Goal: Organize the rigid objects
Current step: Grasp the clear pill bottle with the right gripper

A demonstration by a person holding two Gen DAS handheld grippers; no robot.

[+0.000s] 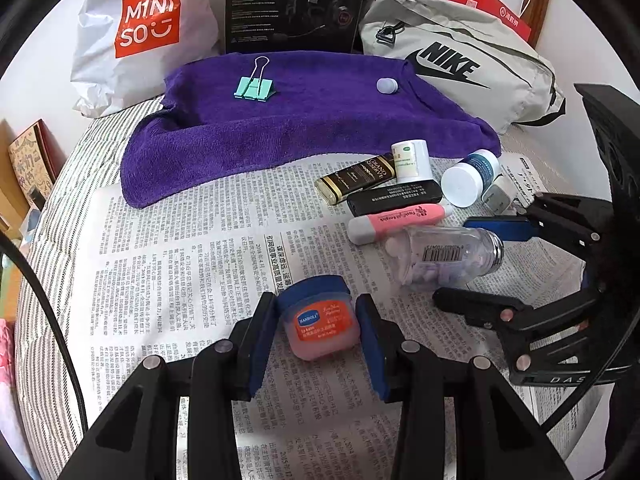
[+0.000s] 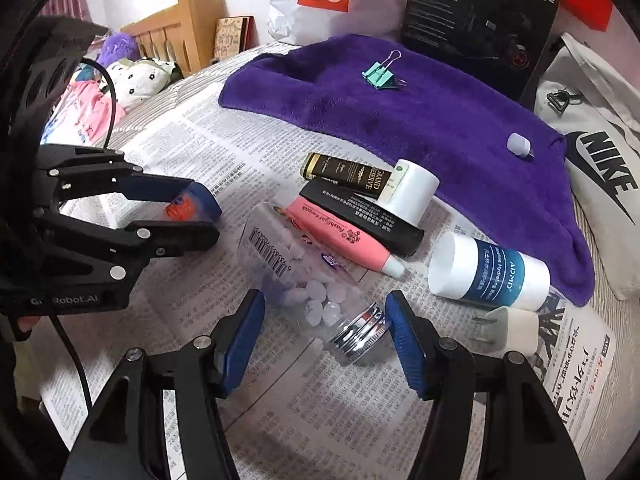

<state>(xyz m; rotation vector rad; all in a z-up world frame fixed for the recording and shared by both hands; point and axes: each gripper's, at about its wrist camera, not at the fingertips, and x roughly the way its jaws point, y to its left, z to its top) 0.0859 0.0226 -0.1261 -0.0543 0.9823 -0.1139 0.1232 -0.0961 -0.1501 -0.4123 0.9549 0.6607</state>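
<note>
I clench left gripper on balm jar; right gripper brackets pill bottle, unclamped. Next: squeeze, carry toward towel at 12 o'clock.

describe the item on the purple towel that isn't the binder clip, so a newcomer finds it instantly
Start at the purple towel spread across the far side of the newspaper. Near the corner closest to the Nike bag lies a small pale lilac cap, alone. Unlike the mint binder clip, it is a smooth, stubby cylinder without wire handles.
</note>
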